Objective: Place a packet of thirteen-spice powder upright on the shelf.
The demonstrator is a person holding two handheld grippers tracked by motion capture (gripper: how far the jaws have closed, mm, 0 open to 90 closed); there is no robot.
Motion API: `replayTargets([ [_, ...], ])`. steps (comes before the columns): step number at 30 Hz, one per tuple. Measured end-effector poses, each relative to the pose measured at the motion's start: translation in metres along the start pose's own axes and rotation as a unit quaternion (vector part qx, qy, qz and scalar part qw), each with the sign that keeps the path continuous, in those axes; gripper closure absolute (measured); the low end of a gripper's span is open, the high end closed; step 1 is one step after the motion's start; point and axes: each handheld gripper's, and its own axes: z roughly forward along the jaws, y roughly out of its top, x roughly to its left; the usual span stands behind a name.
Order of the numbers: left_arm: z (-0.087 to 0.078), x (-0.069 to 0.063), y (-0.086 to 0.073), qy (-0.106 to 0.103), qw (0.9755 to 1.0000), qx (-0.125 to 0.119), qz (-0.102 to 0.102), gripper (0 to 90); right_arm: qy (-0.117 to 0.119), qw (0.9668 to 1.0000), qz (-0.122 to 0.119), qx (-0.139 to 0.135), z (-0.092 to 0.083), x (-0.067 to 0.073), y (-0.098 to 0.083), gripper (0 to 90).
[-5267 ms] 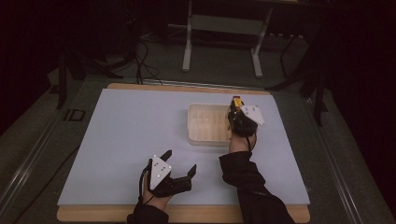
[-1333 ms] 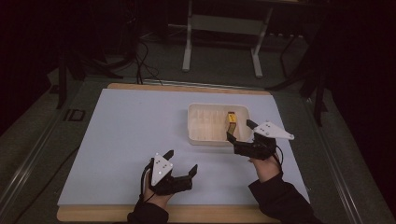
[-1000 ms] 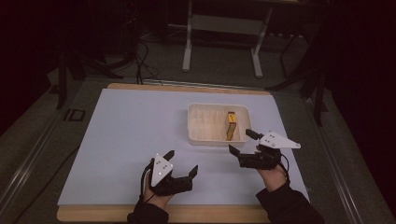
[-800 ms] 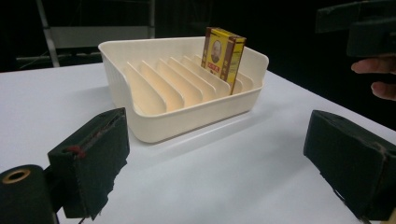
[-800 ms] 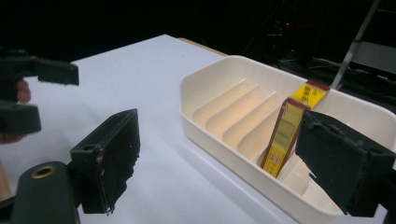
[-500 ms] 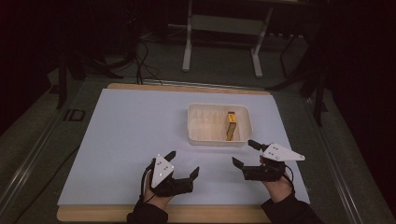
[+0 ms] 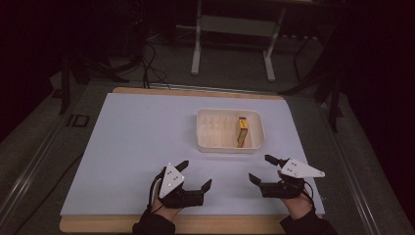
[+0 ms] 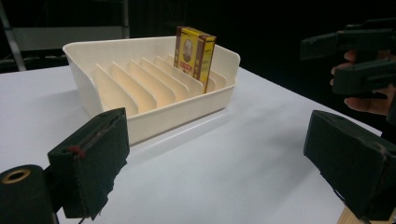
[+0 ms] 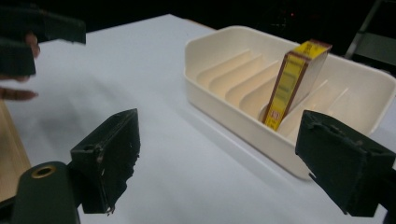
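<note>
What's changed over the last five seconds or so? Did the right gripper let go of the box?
Yes. The right gripper released the yellow box, leaving it upright in a slot of the white tray, then drew back toward the person and now hovers open near the table's front edge. The left gripper stayed put, open; the tray did not move.

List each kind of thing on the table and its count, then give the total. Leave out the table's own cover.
Slotted cream tray: 1
Yellow card box standing in the tray: 1
Hand-held grippers, left and right, both open and resting near the table's front edge: 2
Total: 4
</note>
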Motion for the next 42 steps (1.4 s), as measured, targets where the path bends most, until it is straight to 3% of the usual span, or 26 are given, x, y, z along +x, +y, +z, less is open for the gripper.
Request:
replayTargets([
  [13, 0.002, -0.003, -0.002, -0.011, 0.9999, 0.008, 0.002, 7.7, -0.016, 0.9997, 0.014, 0.009, -0.014, -0.005, -0.017, 13.8],
  [30, 0.004, -0.002, -0.004, -0.011, 0.9999, 0.010, 0.005, 7.8, -0.018, 0.9993, 0.029, 0.012, -0.012, -0.016, -0.024, 14.1],
  [42, 0.006, -0.004, -0.007, -0.014, 0.9998, 0.015, 0.009, 7.8, -0.014, 0.9996, 0.018, 0.017, -0.009, -0.014, -0.025, 14.3],
])
